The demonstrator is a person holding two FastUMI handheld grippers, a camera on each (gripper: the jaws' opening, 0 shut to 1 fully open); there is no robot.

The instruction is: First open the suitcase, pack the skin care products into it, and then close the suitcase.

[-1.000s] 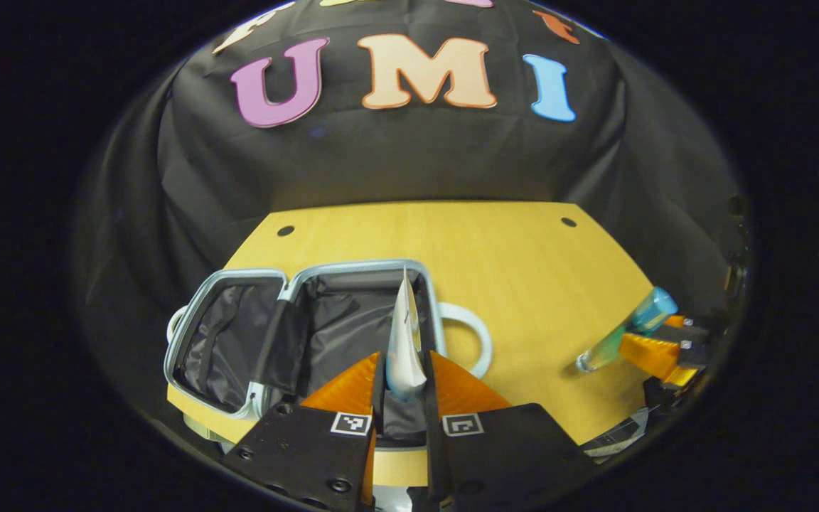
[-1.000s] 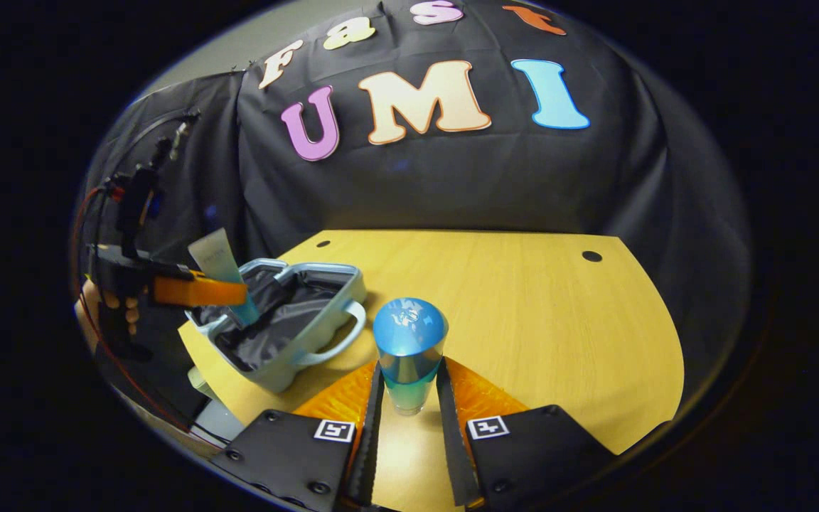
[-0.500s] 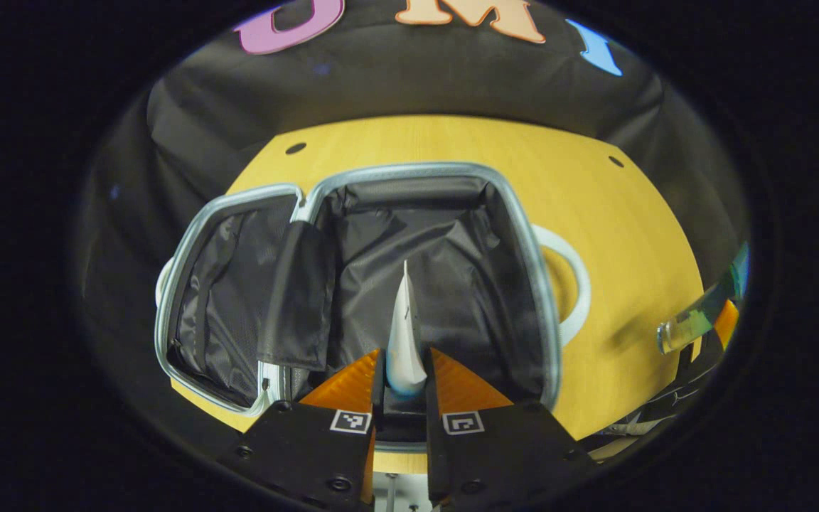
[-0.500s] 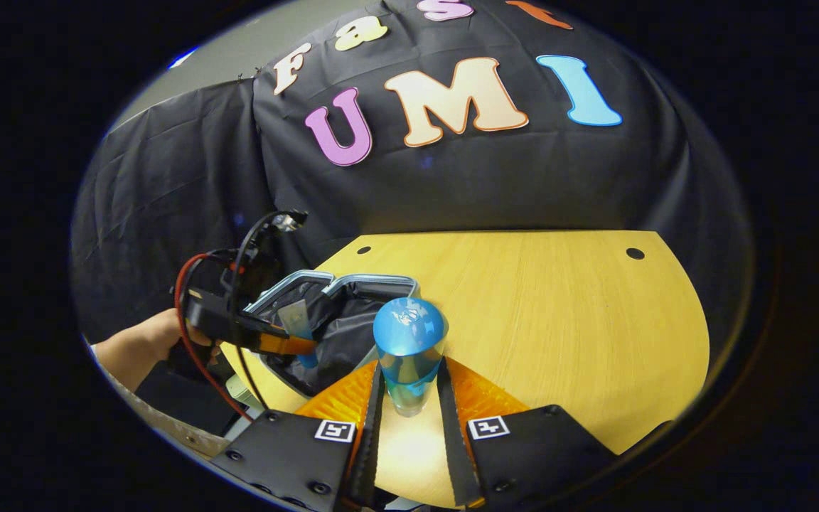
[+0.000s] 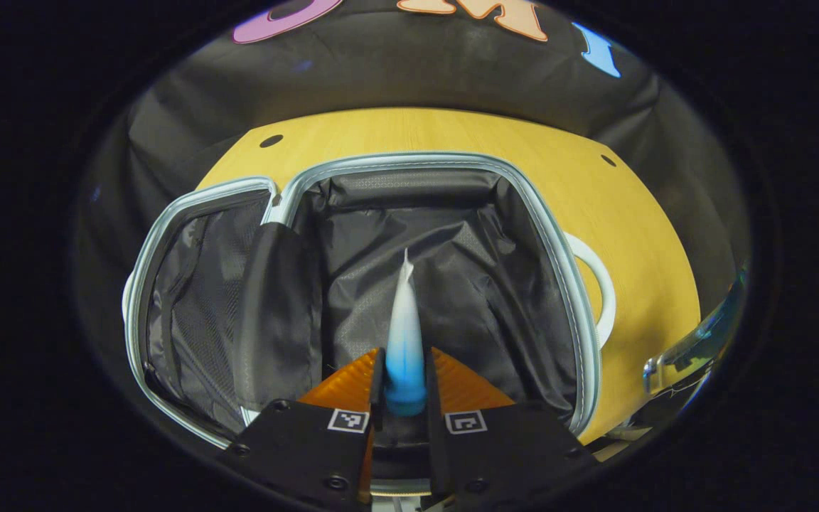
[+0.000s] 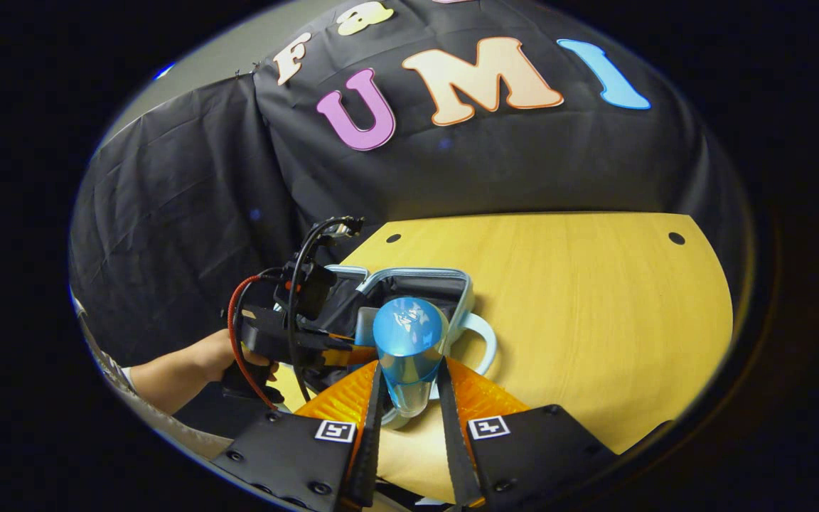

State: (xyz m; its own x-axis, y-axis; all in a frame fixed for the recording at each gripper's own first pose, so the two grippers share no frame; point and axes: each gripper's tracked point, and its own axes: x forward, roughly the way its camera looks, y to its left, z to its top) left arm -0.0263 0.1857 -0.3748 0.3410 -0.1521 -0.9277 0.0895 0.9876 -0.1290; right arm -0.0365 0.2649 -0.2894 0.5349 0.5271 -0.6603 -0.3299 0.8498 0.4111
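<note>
Over the open suitcase (image 5: 559, 284) is where I've got the tube (image 5: 404, 334) right now: my left gripper (image 5: 404, 387) is clamped on its blue lower end, both fingers pressing its sides, and the white crimped tip points out across the dark lining of the main compartment. The case lies flat on the yellow table (image 5: 623, 206), lid half spread to the left with its mesh pocket (image 5: 189, 306) showing, pale rim running all round, a white handle (image 5: 594, 284) sticking out on the right side.

Switching to the right gripper view: I'm holding the blue-capped bottle (image 6: 409, 348) in my right gripper (image 6: 409, 398), fingers squeezed against its clear lower body, cap toward the camera. Beyond it sits the suitcase (image 6: 463, 299) with its handle (image 6: 484, 341) facing me. The left gripper (image 6: 338, 352) is reaching into the case from the left, cables looping above it, a hand (image 6: 217, 355) wrapped round its grip. At the left gripper view's right edge I can catch the bottle (image 5: 694, 341), blurred.
</note>
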